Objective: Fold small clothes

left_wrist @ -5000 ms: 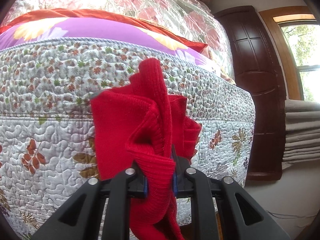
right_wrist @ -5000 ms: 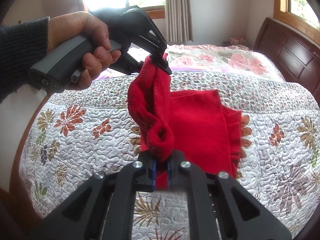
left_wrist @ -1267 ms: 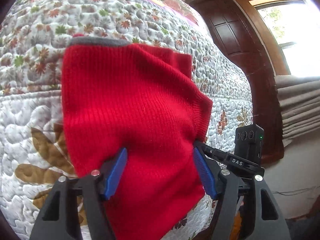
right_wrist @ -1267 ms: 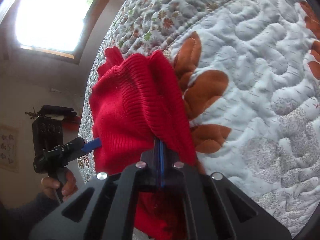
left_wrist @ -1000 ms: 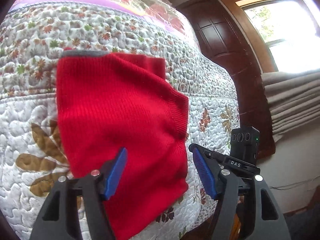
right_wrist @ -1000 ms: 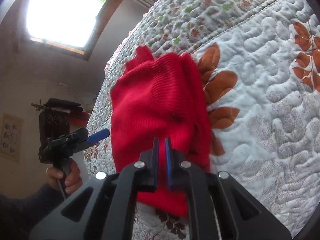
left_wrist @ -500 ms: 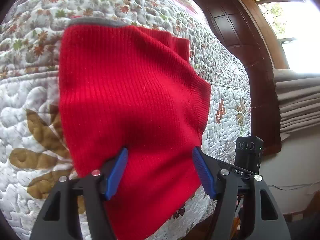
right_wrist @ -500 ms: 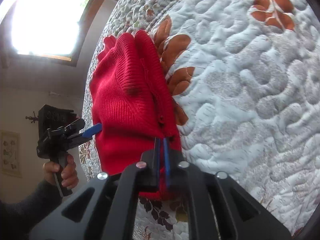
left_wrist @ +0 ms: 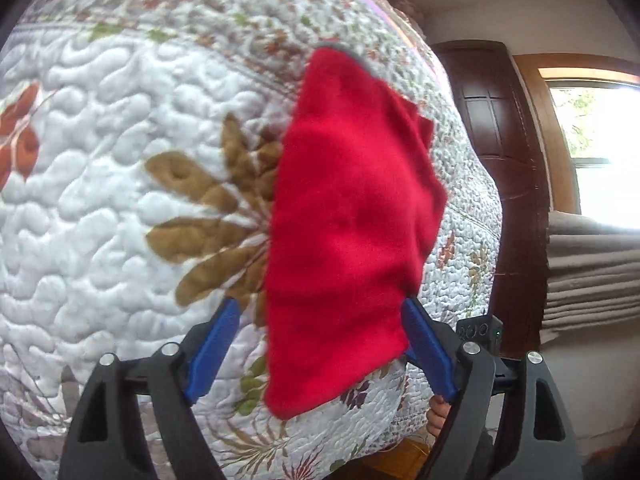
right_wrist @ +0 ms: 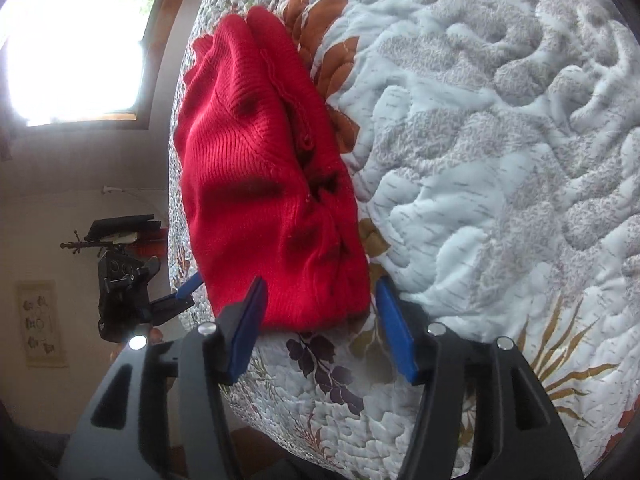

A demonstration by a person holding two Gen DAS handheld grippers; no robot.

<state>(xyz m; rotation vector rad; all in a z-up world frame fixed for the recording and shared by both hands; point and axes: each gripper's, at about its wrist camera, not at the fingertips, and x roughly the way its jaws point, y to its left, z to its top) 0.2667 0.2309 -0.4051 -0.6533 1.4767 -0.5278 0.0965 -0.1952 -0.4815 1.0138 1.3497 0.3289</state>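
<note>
A small red knitted garment [left_wrist: 352,216] lies folded on the quilted floral bedspread [left_wrist: 120,200], near the bed's edge. My left gripper [left_wrist: 320,320] is open, its blue fingertips on either side of the garment's near end, holding nothing. In the right wrist view the same red garment [right_wrist: 264,184] shows bunched folds along its right side. My right gripper [right_wrist: 320,300] is open too, its blue pads straddling the near hem without clamping it. The left gripper [right_wrist: 176,300] shows at the garment's far corner in that view.
The bedspread [right_wrist: 500,160] fills most of both views. A dark wooden headboard [left_wrist: 500,160] and a bright window [left_wrist: 600,152] stand to the right in the left wrist view. Folded grey cloth [left_wrist: 592,272] lies beyond. Another window [right_wrist: 76,48] is behind the garment.
My right gripper was shut on the garment's hem and has opened, leaving it on the bed. The left gripper stayed open and swung left, so the garment sits further right in its view.
</note>
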